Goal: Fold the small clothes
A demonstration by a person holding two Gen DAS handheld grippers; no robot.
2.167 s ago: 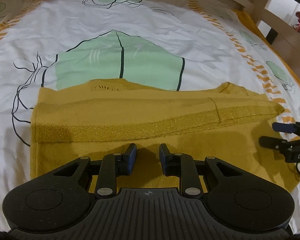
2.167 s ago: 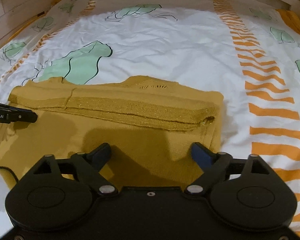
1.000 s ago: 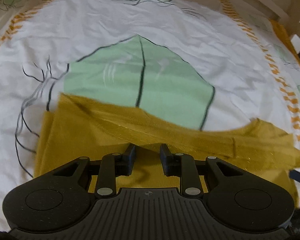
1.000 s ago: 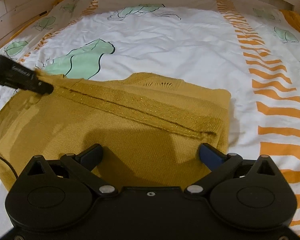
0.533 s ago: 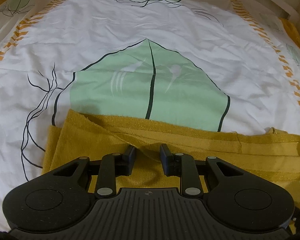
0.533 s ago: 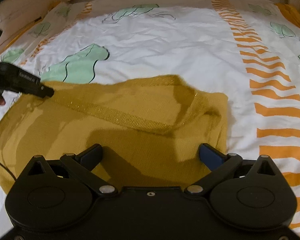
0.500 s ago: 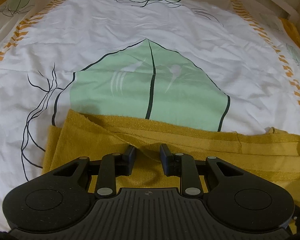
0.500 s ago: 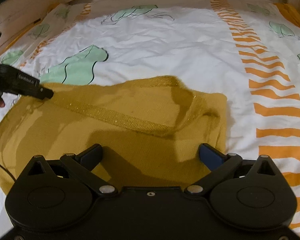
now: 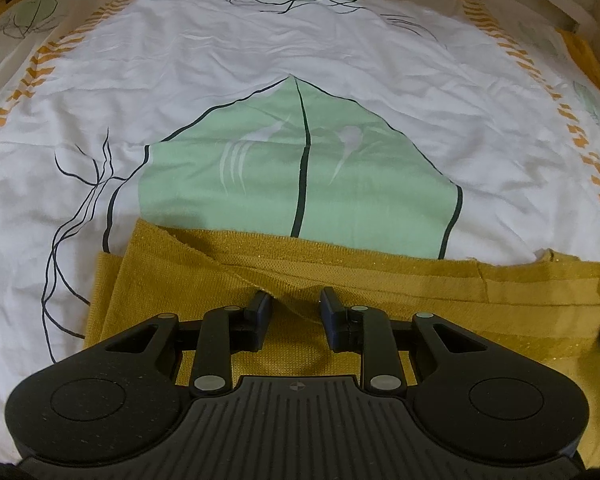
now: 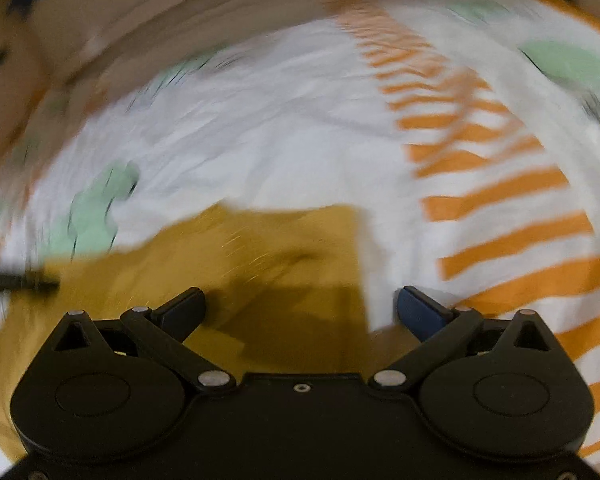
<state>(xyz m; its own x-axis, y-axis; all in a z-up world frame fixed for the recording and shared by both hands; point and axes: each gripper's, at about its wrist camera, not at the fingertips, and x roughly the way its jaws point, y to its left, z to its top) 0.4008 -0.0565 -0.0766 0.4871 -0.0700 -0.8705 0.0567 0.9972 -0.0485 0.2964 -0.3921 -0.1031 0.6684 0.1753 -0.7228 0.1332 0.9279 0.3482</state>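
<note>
**Mustard knit garment on a patterned bedsheet, seen from two handheld grippers**

In the left wrist view, a mustard-yellow knitted garment (image 9: 380,280) stretches across the lower half of the frame, from the lower left to the right edge. It lies on a white bedsheet (image 9: 260,60) printed with a large pale green leaf (image 9: 300,168) outlined in black at the centre of the frame, and with bands of orange dashes down both sides. The garment's far edge is a sparkly ribbed band, folded over so that several layers overlap. The left gripper (image 9: 294,304) fills the bottom of the frame. Its two dark blue fingertips stand a little apart, with a raised fold of the yellow knit bunched between them; the pads appear to pinch that fold, though the contact is not quite clear.

The right wrist view is heavily blurred. The same yellow garment (image 10: 260,260) occupies the lower left and centre of the frame, its right edge ending just left of the sheet's orange stripes (image 10: 500,232), which run down the right side. The right gripper (image 10: 300,308) sits at the bottom, its fingertips spread wide with nothing clamped between them; the yellow cloth and a strip of white sheet show beneath the gap. At the left edge of the frame, a dark bar, apparently the other gripper's finger, reaches onto the garment's left end.
</note>
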